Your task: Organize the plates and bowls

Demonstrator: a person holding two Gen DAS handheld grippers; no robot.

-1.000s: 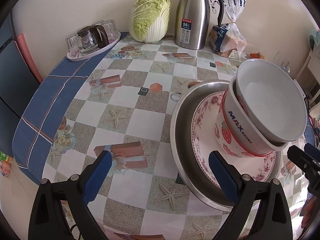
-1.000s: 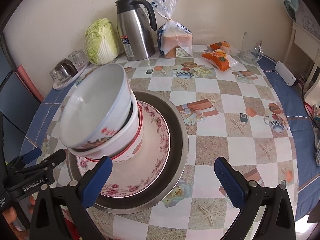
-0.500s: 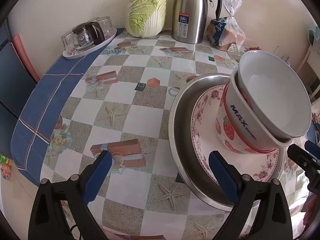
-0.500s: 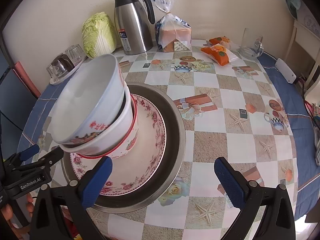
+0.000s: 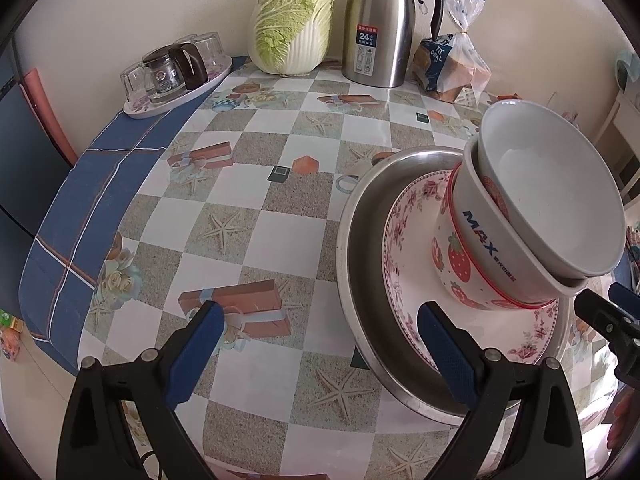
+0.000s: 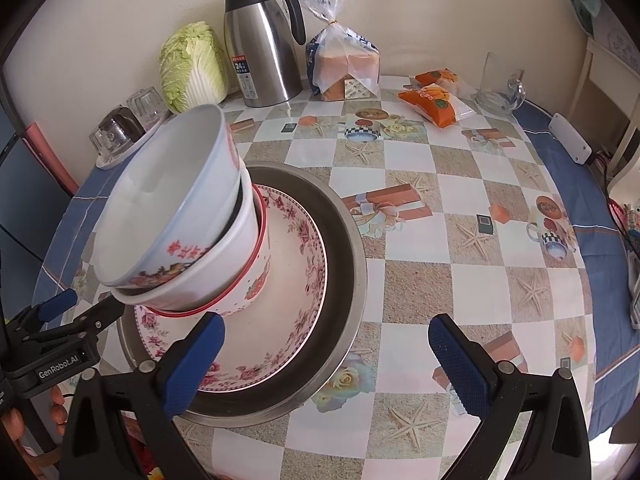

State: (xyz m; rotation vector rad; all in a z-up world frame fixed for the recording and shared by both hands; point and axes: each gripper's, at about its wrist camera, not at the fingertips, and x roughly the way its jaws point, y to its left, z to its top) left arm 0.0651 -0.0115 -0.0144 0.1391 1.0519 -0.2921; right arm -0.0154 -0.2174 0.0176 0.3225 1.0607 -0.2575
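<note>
A steel basin (image 5: 360, 240) (image 6: 344, 272) sits on the checked tablecloth and holds a pink floral plate (image 5: 404, 240) (image 6: 296, 280). On the plate stands a strawberry-print bowl (image 5: 468, 256) (image 6: 240, 272) with a white bowl (image 5: 548, 200) (image 6: 168, 200) nested in it, tilted. My left gripper (image 5: 316, 352) is open and empty, just in front of the basin's left rim. My right gripper (image 6: 326, 364) is open and empty over the basin's near right rim. Each gripper shows in the other's view (image 6: 60, 328) (image 5: 604, 316).
At the back wall stand a cabbage (image 5: 294, 24), a steel thermos jug (image 5: 380, 24) and a bagged bread loaf (image 6: 344, 68). A tray of glasses (image 5: 176, 72) is at the back left. Orange snack packs (image 6: 436, 100) and a glass mug (image 6: 498, 84) lie back right.
Both grippers have drifted a little closer and lower toward the table; the stack looks slightly larger. The jaws stayed open and the dishes have not moved.
</note>
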